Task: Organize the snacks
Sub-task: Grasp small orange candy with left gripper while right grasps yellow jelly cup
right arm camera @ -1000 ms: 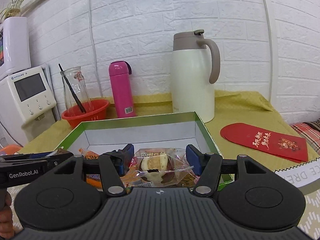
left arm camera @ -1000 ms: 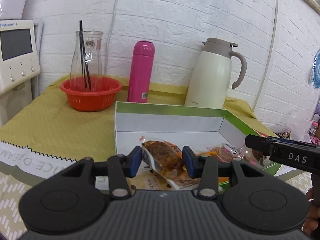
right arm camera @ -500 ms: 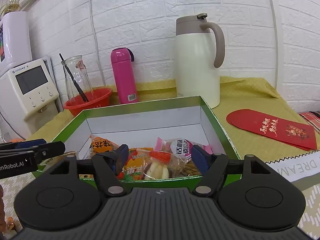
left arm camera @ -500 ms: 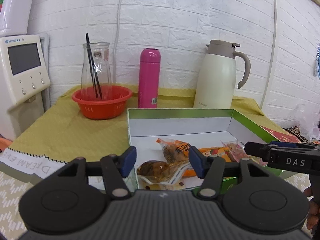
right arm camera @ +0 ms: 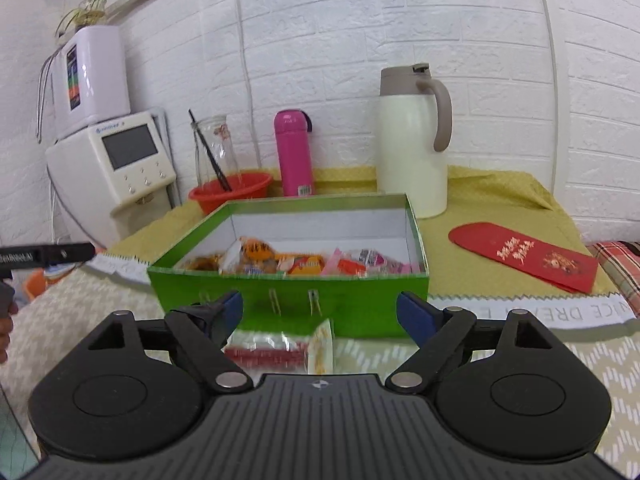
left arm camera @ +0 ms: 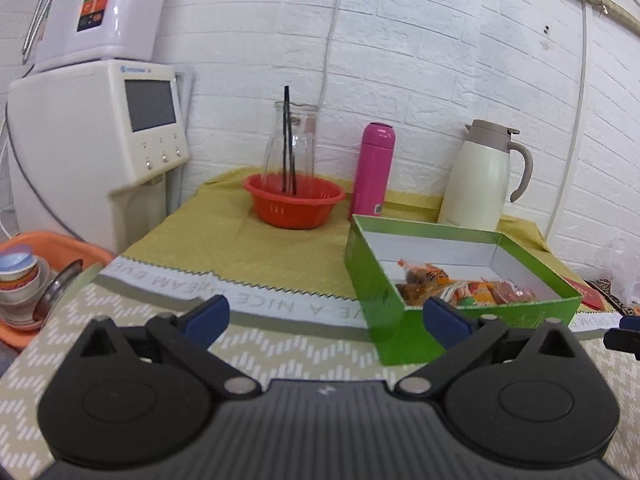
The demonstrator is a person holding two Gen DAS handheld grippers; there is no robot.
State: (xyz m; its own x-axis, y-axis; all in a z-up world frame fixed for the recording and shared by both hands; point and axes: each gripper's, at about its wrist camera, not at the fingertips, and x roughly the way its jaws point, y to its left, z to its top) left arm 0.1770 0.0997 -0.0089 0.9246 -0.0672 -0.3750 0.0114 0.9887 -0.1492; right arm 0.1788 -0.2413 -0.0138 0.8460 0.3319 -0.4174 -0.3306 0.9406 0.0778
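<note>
A green box (left arm camera: pixel 400 328) with a white inside holds several wrapped snacks (left arm camera: pixel 460 286); it also shows in the right wrist view (right arm camera: pixel 288 300), with the snacks (right arm camera: pixel 304 262) inside. My left gripper (left arm camera: pixel 326 318) is open and empty, drawn back to the left of the box above the tablecloth. My right gripper (right arm camera: pixel 318 314) is open and empty in front of the box. One snack packet (right arm camera: pixel 288 350) with a red stripe lies on the table between the right gripper's fingers, outside the box.
Behind the box stand a cream thermos jug (right arm camera: pixel 412 144), a pink flask (right arm camera: pixel 294 152) and a red basket (left arm camera: pixel 294 202) with a glass carafe. A red envelope (right arm camera: pixel 524 256) lies right. A water dispenser (left arm camera: pixel 96 152) stands left, with an orange basin of bowls (left arm camera: pixel 36 280) below.
Both grippers let go of their snacks into the box, opened wide and drew back and up from it. The left one moved off to the left.
</note>
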